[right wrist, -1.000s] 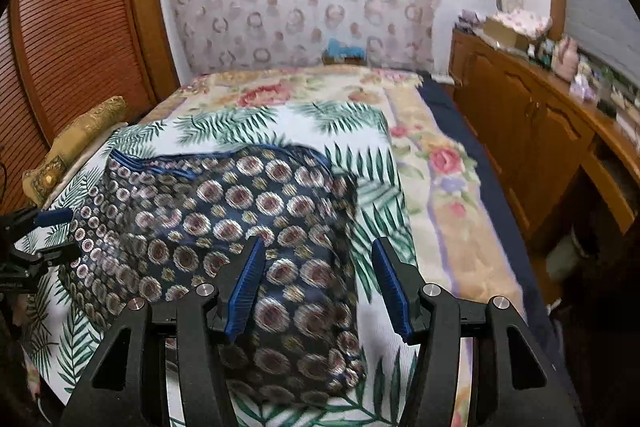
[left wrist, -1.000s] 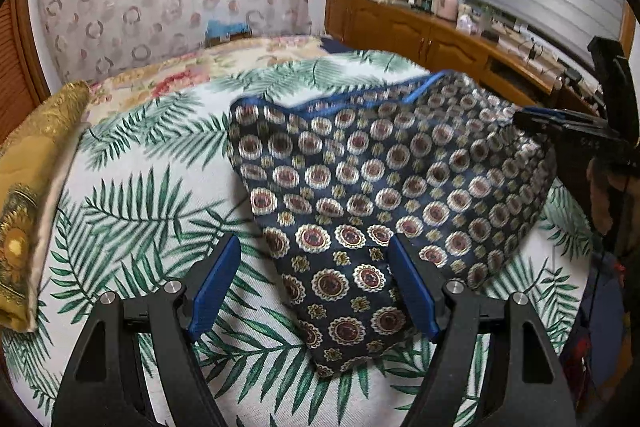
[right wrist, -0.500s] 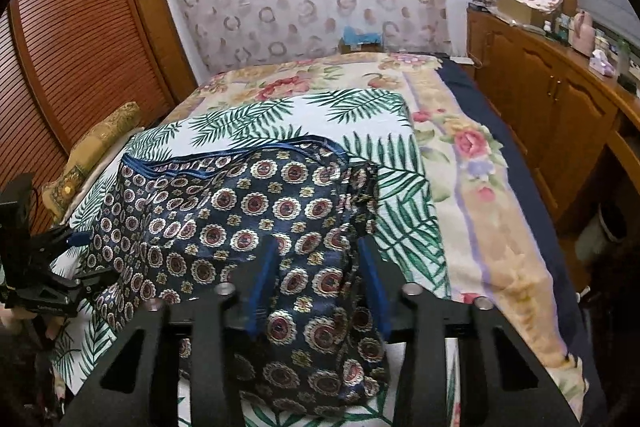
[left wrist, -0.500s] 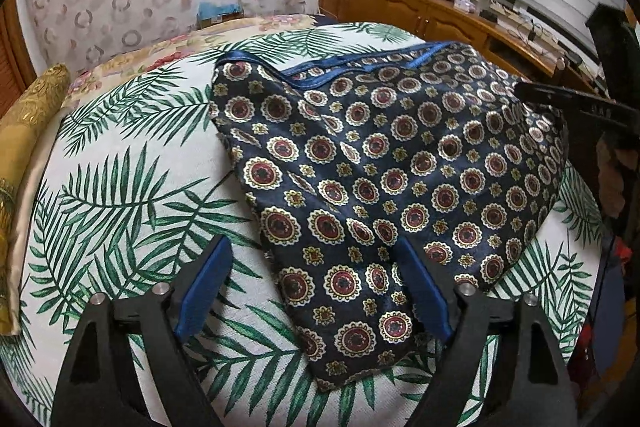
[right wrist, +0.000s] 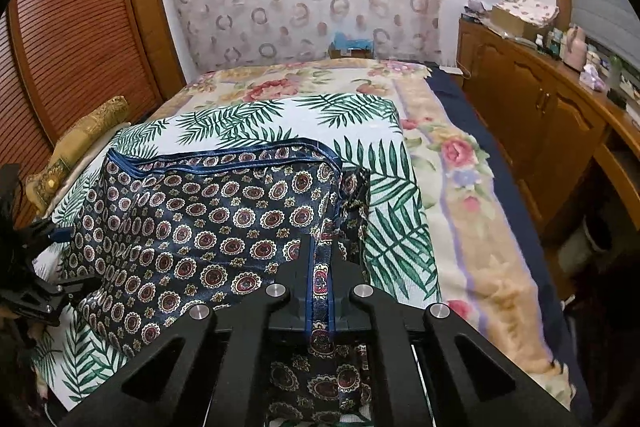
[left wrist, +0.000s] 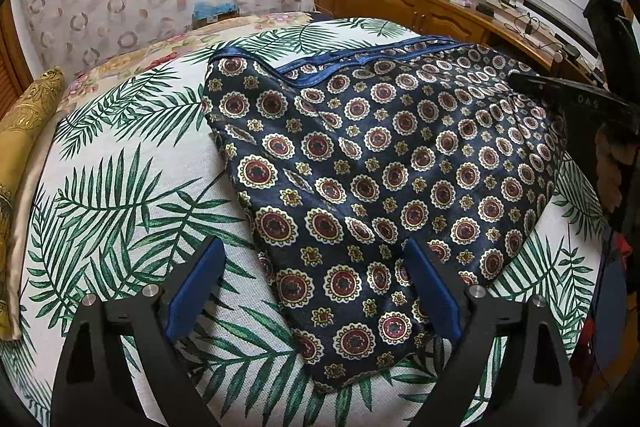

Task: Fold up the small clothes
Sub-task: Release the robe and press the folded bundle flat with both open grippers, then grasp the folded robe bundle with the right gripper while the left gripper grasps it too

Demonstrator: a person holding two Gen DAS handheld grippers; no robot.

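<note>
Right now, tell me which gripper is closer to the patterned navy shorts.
Right. The right gripper is clamped shut on a fold of the navy shorts. The left gripper hangs over their near corner, jaws opening, pads not pressing the cloth.

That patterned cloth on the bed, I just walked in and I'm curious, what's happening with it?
A person is folding the navy medallion-print garment on the palm-leaf bedspread, holding a gripper in each hand. The right gripper is shut on a pinch of fabric at the garment's near right edge. The left gripper hovers at the near left corner; its jaws are opening, with the corner lying between the blue fingers but not pressed. No fold has been made with this grip yet.
</note>
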